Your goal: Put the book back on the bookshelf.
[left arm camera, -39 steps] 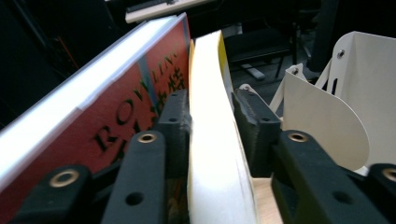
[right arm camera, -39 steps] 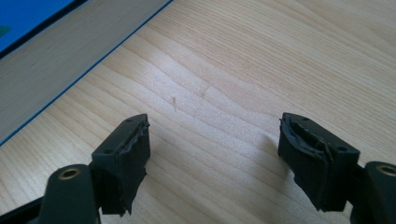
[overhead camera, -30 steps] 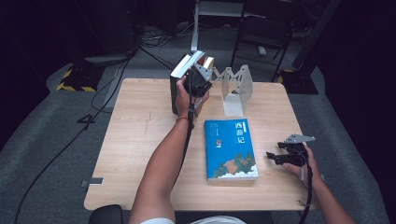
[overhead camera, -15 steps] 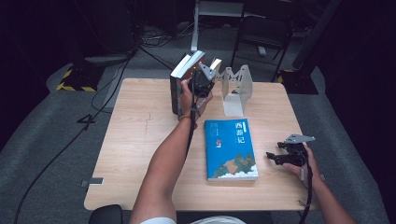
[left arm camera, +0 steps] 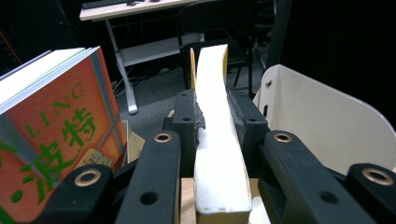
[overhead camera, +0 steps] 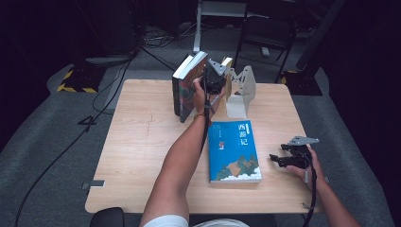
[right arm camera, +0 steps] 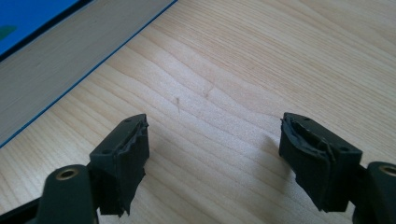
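My left gripper (overhead camera: pixel 218 74) is raised at the far middle of the table, shut on a thin yellow-covered book (overhead camera: pixel 228 67). In the left gripper view the pale page edge of that book (left arm camera: pixel 217 140) stands upright between the pads. A thick book with an orange cover (overhead camera: pixel 187 87) leans upright just left of it, and a white bookend stand (overhead camera: pixel 241 90) is just right. A blue book (overhead camera: pixel 235 151) lies flat at the front middle. My right gripper (overhead camera: pixel 276 160) rests low to the right of the blue book, open (right arm camera: pixel 212 154) over bare wood.
The wooden table (overhead camera: pixel 137 156) has open space on its left half. Beyond the far edge are a white desk frame (overhead camera: pixel 198 28), floor cables and dark chairs. In the left gripper view the stand's curved wall (left arm camera: pixel 322 126) rises close on the right.
My left gripper has carried the yellow book to the right, away from the orange book and toward the white stand. The right gripper has stayed put.
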Demonstrator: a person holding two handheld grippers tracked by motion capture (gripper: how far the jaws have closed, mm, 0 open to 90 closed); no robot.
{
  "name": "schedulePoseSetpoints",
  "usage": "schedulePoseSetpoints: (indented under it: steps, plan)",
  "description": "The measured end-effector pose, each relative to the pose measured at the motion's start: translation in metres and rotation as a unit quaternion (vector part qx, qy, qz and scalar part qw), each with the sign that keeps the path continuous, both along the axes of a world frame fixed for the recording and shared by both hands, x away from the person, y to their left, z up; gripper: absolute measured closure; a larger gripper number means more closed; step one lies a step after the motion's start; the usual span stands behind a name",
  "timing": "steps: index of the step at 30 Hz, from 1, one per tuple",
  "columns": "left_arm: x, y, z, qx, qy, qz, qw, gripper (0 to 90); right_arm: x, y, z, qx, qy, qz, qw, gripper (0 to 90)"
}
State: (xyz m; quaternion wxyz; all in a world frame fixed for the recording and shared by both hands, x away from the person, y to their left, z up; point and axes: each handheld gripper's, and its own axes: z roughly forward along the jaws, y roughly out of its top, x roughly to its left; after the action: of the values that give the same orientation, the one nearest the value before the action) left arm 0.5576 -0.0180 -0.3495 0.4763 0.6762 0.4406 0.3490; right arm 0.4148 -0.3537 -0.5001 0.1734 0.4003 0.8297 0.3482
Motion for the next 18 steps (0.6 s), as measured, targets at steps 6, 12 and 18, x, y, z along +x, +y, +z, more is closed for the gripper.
schedulePoseSetpoints:
  steps: [6,12,18]
  plan:
    - [-0.004,-0.009,-0.003,-0.018,-0.003,-0.004,0.9998,73.8,0.000,0.000,0.000,0.000,0.000,0.001,1.0000,24.8]
    - [-0.019,-0.012,-0.005,0.000,-0.013,-0.024,0.9996,68.2,0.000,0.000,0.000,-0.001,0.000,0.002,1.0000,24.8]
    - [-0.025,-0.005,-0.022,0.004,0.026,-0.043,0.9987,56.2,0.000,0.001,0.000,-0.001,0.000,0.002,1.0000,24.6]
